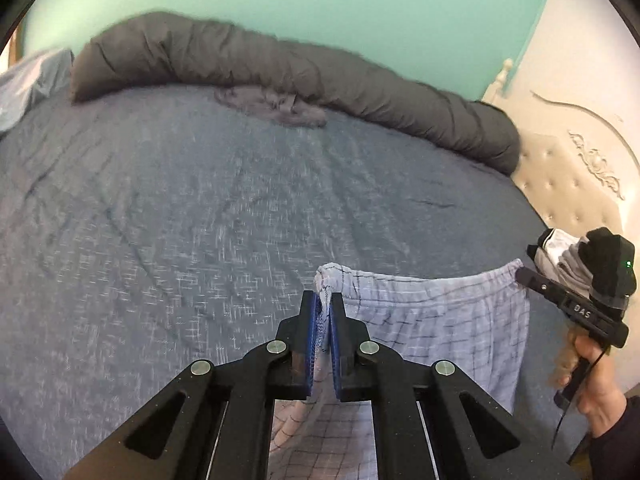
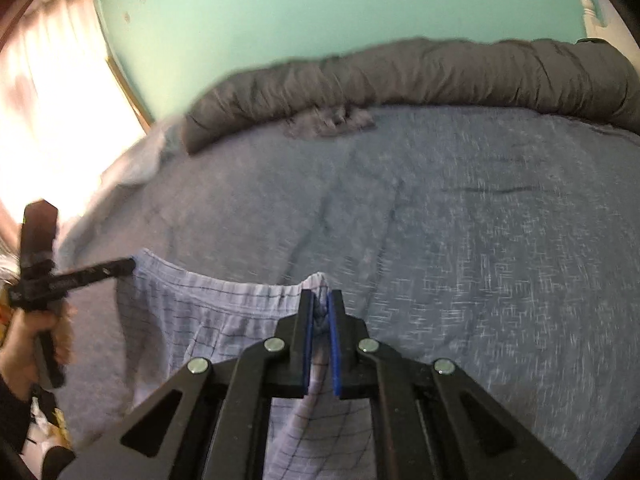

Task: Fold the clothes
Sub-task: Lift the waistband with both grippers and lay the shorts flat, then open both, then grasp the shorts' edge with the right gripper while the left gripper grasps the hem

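Above the near edge of the bed (image 1: 200,208), a pale checked garment (image 1: 440,320) hangs stretched between the two grippers, its gathered top hem running from one to the other. The left gripper (image 1: 326,312) has its blue pads (image 1: 314,344) closed on the left corner of that hem, a bunch of cloth pinched between them. The right gripper (image 2: 320,312) is clamped the same way on the right corner, fabric filling the narrow gap between its pads. Each camera also catches the other gripper out at the far end of the hem, with the person's hand (image 1: 596,384) on its handle.

As a judgement, the fold has barely started: the garment is picked up by its waist and held spread, but no crease or doubled layer shows, and it has yet to be laid flat on the blue-grey cover. All the folding itself looks to be ahead. A second, crumpled grey piece (image 1: 276,106) lies at the far side of the bed, against the rolled dark duvet (image 1: 280,68), and seems unfolded as well.

Much is hidden. The lower part of the garment drops below the frame and behind the gripper bodies, so whether it has legs, and whether they hang straight or twisted, cannot be told. Both views are smeared by blur, the right one most. The bright window (image 2: 52,92) at the left is washed out
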A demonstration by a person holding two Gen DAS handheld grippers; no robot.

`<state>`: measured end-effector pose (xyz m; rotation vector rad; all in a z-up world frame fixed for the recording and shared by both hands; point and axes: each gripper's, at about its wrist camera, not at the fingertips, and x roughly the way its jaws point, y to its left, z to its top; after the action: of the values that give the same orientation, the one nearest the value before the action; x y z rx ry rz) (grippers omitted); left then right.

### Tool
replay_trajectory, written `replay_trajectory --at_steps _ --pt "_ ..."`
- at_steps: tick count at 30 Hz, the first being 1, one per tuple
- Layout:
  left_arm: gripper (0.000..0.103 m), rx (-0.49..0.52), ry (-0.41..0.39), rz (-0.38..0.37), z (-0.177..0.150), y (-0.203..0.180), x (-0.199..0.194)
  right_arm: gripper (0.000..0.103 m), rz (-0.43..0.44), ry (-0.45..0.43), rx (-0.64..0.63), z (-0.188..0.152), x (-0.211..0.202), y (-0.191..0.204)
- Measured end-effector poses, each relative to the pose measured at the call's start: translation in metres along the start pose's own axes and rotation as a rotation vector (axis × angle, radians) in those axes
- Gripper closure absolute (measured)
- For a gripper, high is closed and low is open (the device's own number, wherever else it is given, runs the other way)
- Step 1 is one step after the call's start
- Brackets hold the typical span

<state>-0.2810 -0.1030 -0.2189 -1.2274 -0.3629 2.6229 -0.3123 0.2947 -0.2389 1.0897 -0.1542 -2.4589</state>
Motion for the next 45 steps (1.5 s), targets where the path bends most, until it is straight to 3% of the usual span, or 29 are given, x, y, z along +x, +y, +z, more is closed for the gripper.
replay_trajectory --at_steps 5,9,13,20,22,27,33,37,45 --pt "0.097 -0.016 0.056 0.016 0.008 0.019 0.043 0.096 -0.082 0.059 -0.011 0.004 0.038 -0.015" --pt "0.096 -0.025 0.077 0.017 0.011 0.030 0.066 0.096 -0.124 0.050 -0.006 0.008 0.049 -0.021" --pt "0.097 -0.091 0.063 0.008 0.020 0.043 0.073 0.096 -0.143 0.062 -0.013 0.015 0.059 -0.022" --pt "0.096 -0.100 0.104 -0.024 0.018 0.057 0.063 0.094 -0.142 0.133 0.032 0.002 0.059 -0.031" --pt "0.095 -0.101 0.118 -0.028 0.008 0.066 0.052 0.087 -0.155 0.134 0.055 -0.005 0.044 -0.038" --pt "0.088 -0.096 0.178 -0.023 -0.035 0.082 0.028 0.070 -0.081 0.151 0.186 -0.040 -0.001 -0.063" --pt "0.087 -0.144 0.195 -0.034 -0.086 0.099 0.005 0.069 -0.008 0.231 0.248 -0.096 -0.045 -0.066" --pt "0.087 -0.175 0.216 -0.039 -0.112 0.111 -0.005 0.069 0.006 0.307 0.198 -0.122 -0.057 -0.049" --pt "0.088 -0.201 0.233 -0.046 -0.137 0.115 -0.014 0.069 0.022 0.342 0.260 -0.139 -0.047 -0.048"
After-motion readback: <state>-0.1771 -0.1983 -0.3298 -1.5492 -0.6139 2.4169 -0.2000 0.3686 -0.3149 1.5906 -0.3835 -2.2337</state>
